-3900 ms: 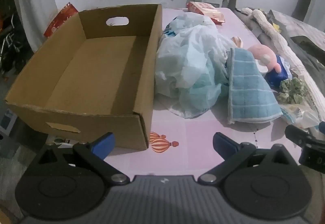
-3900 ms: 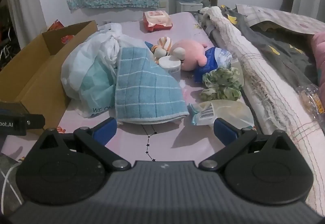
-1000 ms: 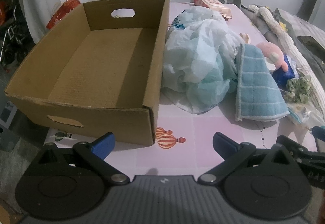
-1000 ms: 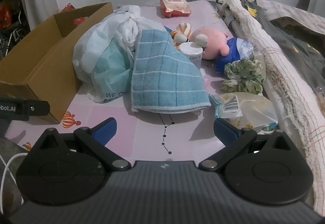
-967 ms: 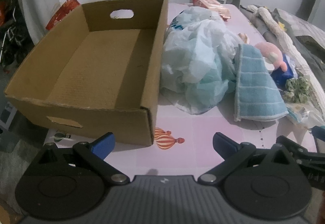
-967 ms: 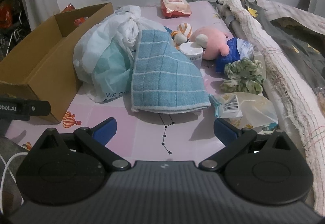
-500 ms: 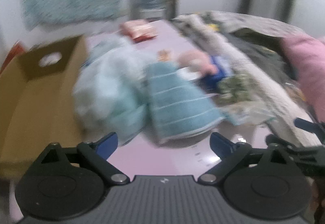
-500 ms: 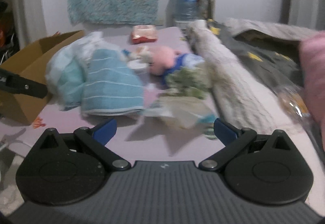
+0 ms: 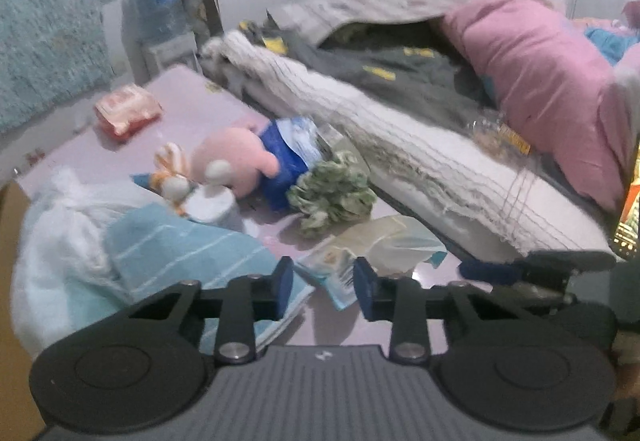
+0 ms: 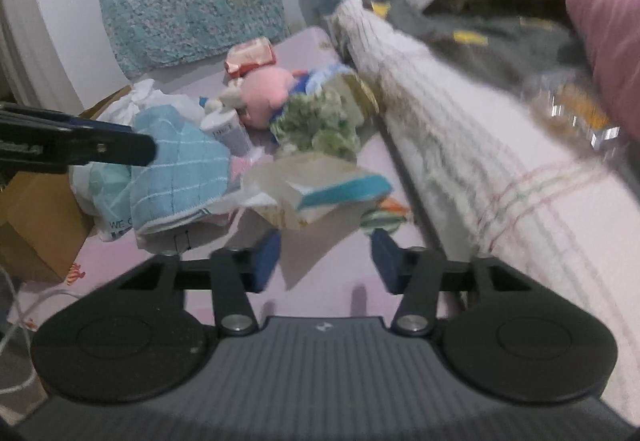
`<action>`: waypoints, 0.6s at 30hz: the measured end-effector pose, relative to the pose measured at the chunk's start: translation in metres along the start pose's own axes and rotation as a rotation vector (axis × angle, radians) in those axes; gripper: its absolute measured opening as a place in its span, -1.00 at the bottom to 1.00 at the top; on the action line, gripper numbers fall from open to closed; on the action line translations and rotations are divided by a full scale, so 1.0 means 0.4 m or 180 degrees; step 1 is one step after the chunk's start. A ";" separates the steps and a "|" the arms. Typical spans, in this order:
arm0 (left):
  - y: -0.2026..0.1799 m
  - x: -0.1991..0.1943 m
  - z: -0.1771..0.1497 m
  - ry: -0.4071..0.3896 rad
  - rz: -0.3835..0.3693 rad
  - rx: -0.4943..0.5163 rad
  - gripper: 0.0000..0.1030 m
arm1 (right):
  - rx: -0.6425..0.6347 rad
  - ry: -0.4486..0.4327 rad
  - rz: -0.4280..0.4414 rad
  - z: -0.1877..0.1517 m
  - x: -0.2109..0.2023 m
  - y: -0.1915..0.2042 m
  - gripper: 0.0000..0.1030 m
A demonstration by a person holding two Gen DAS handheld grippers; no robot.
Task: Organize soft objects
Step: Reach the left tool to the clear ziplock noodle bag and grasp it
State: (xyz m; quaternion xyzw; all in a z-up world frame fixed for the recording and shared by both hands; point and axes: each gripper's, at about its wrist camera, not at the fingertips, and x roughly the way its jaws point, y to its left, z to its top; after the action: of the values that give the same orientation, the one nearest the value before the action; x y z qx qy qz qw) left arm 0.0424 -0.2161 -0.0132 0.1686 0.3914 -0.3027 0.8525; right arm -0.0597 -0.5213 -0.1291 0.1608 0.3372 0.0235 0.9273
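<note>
I saw the big brown cardboard box [image 10: 36, 217] at the left edge of the pink desk [image 10: 320, 253]. Beside it lay the white plastic bag [image 9: 60, 225], with the blue striped towel [image 9: 188, 253] leaning on it. The pink plush toy [image 9: 232, 161] and green frilly scrunchie [image 9: 332, 193] sat behind. My left gripper [image 9: 322, 289] and right gripper [image 10: 326, 255] both had their jaws partly apart, holding nothing.

left wrist: low, facing bed | right wrist: alongside | shared: blue towel [image 9: 188, 249] [image 10: 180, 161]
</note>
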 end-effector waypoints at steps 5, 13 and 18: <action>0.002 0.078 0.043 0.0174 0.0052 -0.0107 -0.70 | 0.0010 0.0105 0.0128 -0.007 0.040 0.008 -0.61; -0.017 0.182 0.076 0.0393 0.0219 0.0060 -0.71 | 0.0053 0.0163 0.0150 0.000 0.094 0.007 -0.70; -0.037 0.207 0.056 0.0590 0.0119 0.0255 -0.71 | 0.0099 0.0097 0.0089 0.019 0.094 -0.014 -0.71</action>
State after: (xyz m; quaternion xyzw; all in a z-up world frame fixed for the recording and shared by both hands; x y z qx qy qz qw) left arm 0.0876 -0.2709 -0.0632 0.2371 0.4529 -0.2852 0.8107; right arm -0.0265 -0.5231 -0.1487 0.1795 0.3494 0.0337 0.9190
